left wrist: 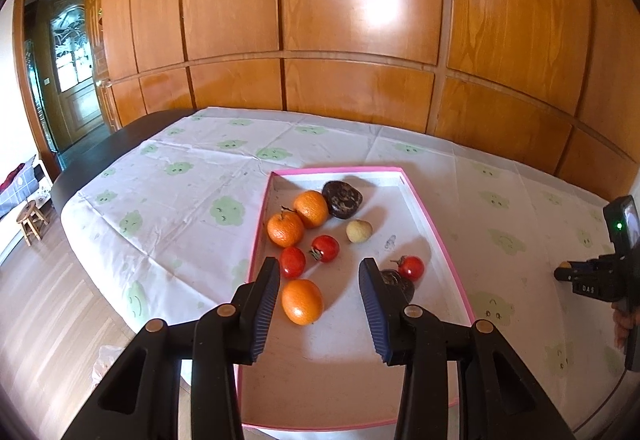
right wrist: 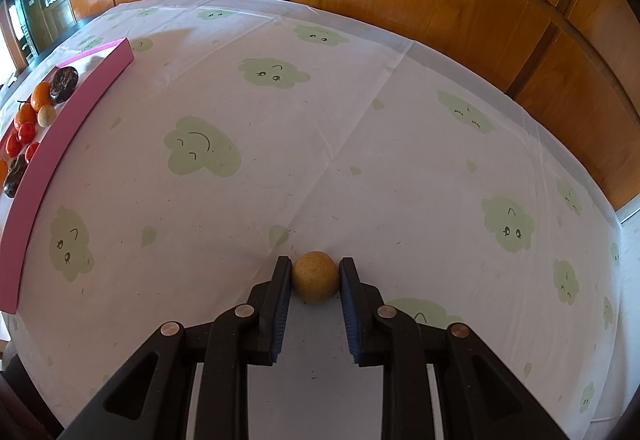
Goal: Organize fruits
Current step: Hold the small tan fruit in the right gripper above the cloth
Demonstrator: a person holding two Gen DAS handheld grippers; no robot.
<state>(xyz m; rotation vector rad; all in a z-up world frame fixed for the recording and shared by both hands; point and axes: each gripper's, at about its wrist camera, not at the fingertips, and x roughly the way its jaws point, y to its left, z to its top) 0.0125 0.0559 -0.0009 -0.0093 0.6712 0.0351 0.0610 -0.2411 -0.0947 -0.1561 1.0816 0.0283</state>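
My right claw [right wrist: 316,272] holds the last brown fruit [right wrist: 315,277]; most fruits already sit in the pink tray [left wrist: 440,240] under my wide left claw [left wrist: 320,280].

Both claws [left wrist: 319,282] [right wrist: 316,272]: black frames, ribbed blue pads, brass-coloured pivot pins.

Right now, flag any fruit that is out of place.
One: the small tan round fruit sits on the tablecloth, outside the pink tray holding the other fruit. The right tool brackets it.
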